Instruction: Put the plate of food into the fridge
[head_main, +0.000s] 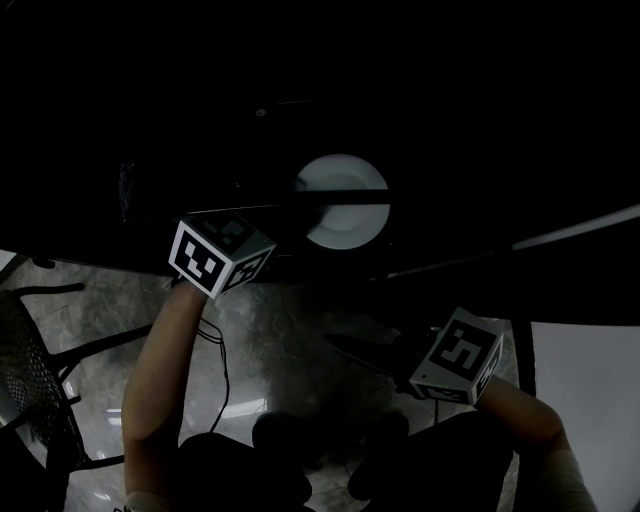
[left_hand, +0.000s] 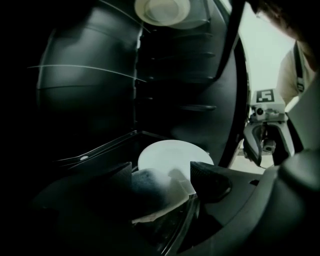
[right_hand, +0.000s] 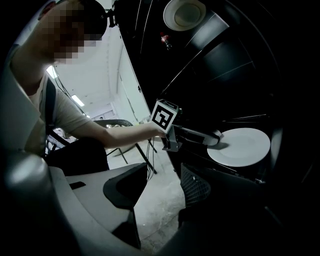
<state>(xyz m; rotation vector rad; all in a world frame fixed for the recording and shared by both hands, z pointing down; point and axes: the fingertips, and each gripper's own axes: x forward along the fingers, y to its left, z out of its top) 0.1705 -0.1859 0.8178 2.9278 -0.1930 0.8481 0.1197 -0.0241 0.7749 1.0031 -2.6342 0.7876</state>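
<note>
Progress: the plate (head_main: 345, 228) is inside the fridge (head_main: 450, 140), lying flat on a shelf (left_hand: 92, 150) in the dark interior. The carry looks done. What remains, by my reading, is to let go, draw your left arm out and shut the door.

Left gripper (left_hand: 161, 184): you have it reached into the fridge. Its jaws sit either side of the plate's near rim. The shadowed rim fills the gap and touches both, so I read it as clamped on the plate, not released. The light is poor there.

Right gripper (right_hand: 165, 187): the jaws are wide apart, with nothing between them but floor (right_hand: 150, 200). You hold it low, outside the fridge, well apart from the plate.

Food: none can be made out on the plate in any view, though it is too dim to be sure.

Views compared:
- **Head view:** it gives the layout, with both marker cubes, your forearms, the plate beyond the left cube with a dark bar across it, and a chair (head_main: 30, 370) at left. The jaws are lost in the dark.
- **Left gripper view:** it alone shows the rim between the jaws.
- **Right gripper view:** it alone shows the left gripper side-on, its pale tip over the plate's left edge.
- **Both gripper views:** they show a pale round thing (left_hand: 162, 10) high in the fridge, absent from the head view. I cannot tell what it is.
</note>
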